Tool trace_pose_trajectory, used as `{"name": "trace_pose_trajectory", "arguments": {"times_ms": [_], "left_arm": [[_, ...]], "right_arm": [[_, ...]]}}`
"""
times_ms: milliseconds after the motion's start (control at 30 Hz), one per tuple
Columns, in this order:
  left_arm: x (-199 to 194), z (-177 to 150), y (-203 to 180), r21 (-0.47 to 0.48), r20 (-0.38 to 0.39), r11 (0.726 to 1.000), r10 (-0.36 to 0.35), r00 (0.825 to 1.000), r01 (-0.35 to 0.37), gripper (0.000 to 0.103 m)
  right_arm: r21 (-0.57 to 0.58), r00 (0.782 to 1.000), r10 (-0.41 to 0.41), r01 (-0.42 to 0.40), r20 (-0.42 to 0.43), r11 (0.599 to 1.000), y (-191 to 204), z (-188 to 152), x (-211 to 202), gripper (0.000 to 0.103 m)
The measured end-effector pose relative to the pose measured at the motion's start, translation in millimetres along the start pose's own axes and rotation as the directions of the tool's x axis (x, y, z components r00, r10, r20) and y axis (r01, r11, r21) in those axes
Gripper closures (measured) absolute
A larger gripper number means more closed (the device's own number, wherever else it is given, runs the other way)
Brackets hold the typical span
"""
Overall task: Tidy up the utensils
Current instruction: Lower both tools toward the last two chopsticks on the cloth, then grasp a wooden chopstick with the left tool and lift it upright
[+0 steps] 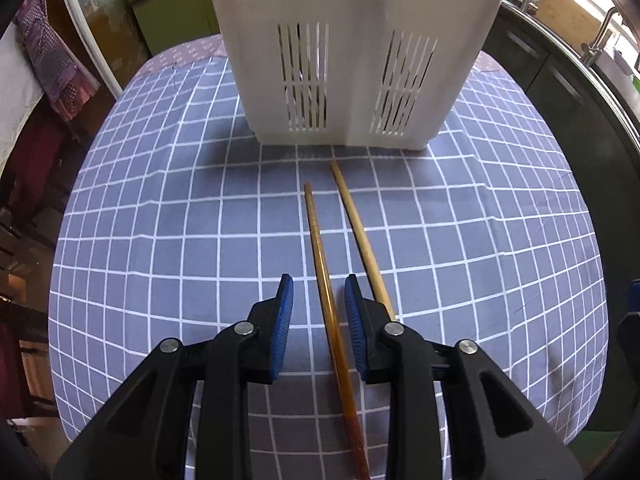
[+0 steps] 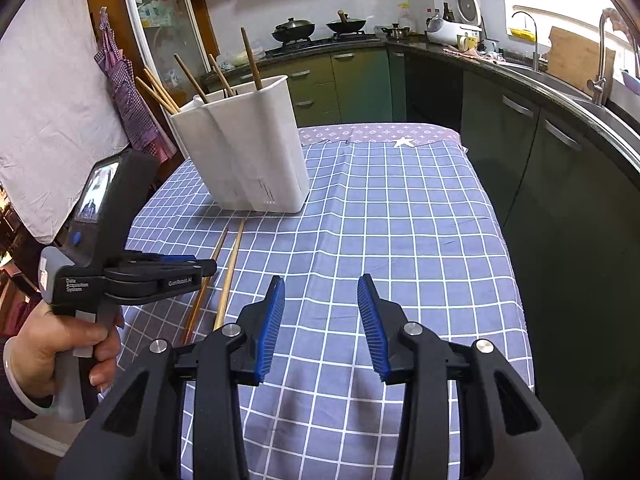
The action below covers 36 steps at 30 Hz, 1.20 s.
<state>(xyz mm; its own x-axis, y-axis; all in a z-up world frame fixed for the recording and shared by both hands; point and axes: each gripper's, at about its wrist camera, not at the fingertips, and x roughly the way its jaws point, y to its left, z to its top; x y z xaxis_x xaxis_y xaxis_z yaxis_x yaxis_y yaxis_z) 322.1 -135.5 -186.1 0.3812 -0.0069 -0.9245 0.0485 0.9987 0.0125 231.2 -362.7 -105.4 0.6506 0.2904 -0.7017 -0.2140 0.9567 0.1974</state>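
Fingers of left gripper (image 1: 319, 292) apart astride dark chopstick (image 1: 322, 280) — right gripper (image 2: 321, 294) apart, empty.

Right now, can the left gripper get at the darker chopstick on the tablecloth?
Probably yes. The left gripper is open with the darker chopstick running between its fingers, nothing covering it. The lighter chopstick lies close beside, passing under the right finger, so it might get nudged.

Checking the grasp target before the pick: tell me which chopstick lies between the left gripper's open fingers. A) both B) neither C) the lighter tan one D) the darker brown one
D: in the left wrist view the darker chopstick runs through the gap of the open left gripper, while the lighter chopstick passes outside its right finger.
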Motion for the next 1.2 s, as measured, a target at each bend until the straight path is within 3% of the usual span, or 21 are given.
{"name": "trace_pose_trajectory", "arguments": {"times_ms": [367,567,867,1067,1200], "left_arm": [[6,-2,0,0.014,-0.009,1.000,-0.006,1.000,0.006,0.078],[4,0,-2,0.036,-0.008,0.999,-0.013,1.000,0.013,0.092],[-4,-5,-4,0.049,-0.002,0.998,-0.031,1.000,0.031,0.096],[-44,-6,7,0.066,0.099,0.997,-0.049,0.994,0.043,0.096],[-79,-11,18,0.071,0.176,0.996,-0.061,0.983,0.049,0.096]], "right_arm": [[-0.008,1.000,0.009,-0.009,-0.021,1.000,6,3,4,0.061],[-0.015,1.000,0.014,-0.014,-0.026,1.000,9,4,5,0.061],[-0.013,0.999,0.017,-0.018,-0.038,1.000,7,1,7,0.060],[-0.035,0.998,0.013,-0.015,-0.061,0.999,10,7,12,0.059],[-0.075,0.991,0.050,-0.059,-0.126,0.995,25,17,29,0.057]]}}
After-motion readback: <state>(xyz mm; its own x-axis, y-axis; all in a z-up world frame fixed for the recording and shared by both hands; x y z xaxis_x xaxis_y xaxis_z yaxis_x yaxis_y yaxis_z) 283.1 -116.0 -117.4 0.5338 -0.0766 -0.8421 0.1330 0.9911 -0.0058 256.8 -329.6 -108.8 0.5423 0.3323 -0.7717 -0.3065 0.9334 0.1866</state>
